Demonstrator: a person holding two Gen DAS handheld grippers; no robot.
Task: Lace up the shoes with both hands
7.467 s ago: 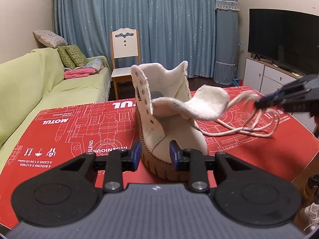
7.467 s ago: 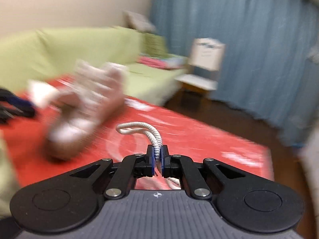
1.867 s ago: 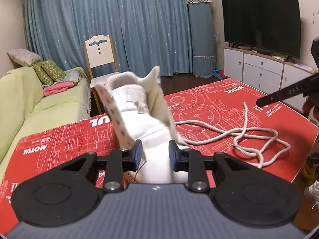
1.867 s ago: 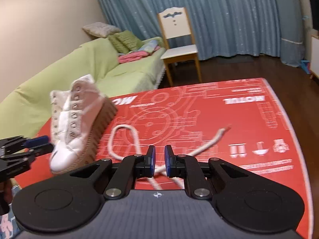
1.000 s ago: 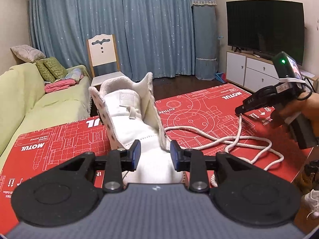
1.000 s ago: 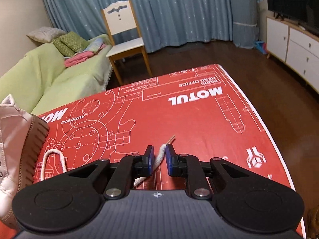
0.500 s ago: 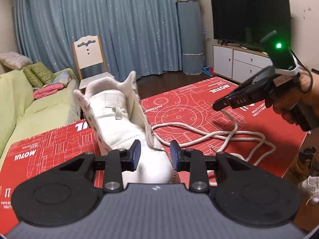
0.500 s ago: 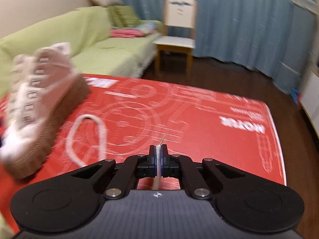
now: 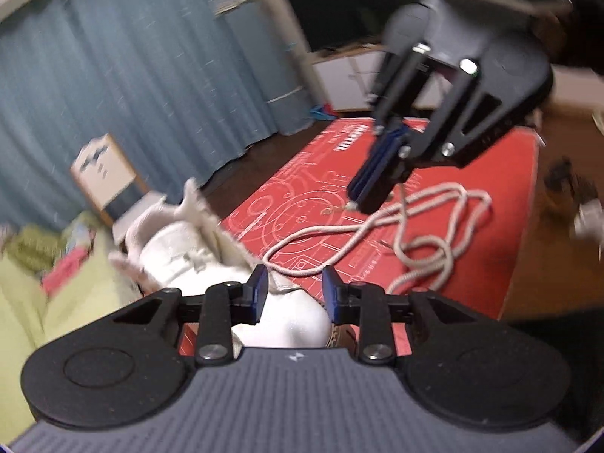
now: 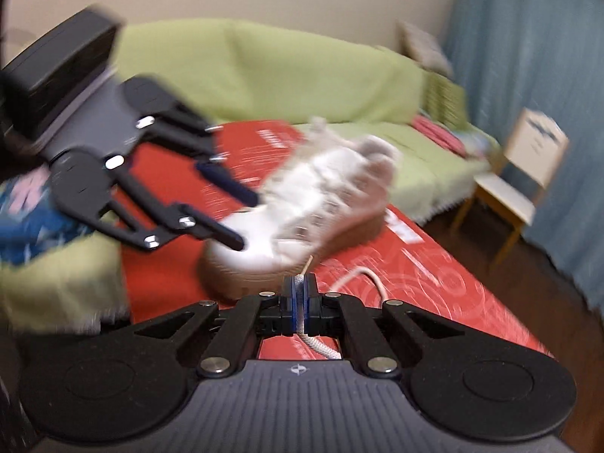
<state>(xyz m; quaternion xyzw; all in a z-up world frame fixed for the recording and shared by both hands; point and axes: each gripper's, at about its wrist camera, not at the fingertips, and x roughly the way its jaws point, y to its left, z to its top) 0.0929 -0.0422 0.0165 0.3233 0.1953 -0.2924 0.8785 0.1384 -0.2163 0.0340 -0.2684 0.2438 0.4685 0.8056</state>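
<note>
A white high-top shoe (image 9: 211,260) with a brown sole lies on the red mat (image 9: 502,173); it also shows, blurred, in the right wrist view (image 10: 313,204). My left gripper (image 9: 294,294) is open with its jaws either side of the shoe's toe. A white lace (image 9: 434,234) lies in loops on the mat. My right gripper (image 10: 298,290) is shut on the lace's end (image 10: 302,283), its tip sticking out toward the shoe. The right gripper (image 9: 362,196) hangs above the lace in the left wrist view. The left gripper (image 10: 245,219) shows at the shoe's toe.
A green sofa (image 10: 302,75) stands behind the mat. A white chair (image 10: 524,173) and blue curtains (image 9: 151,75) are at the back. A white TV cabinet (image 9: 351,75) stands on the far side. The mat's edge (image 9: 528,226) drops to the wooden floor.
My right gripper has swung toward the shoe with the lace end pinched in it. My left gripper has tilted and stays open at the shoe's toe. Both views are motion-blurred.
</note>
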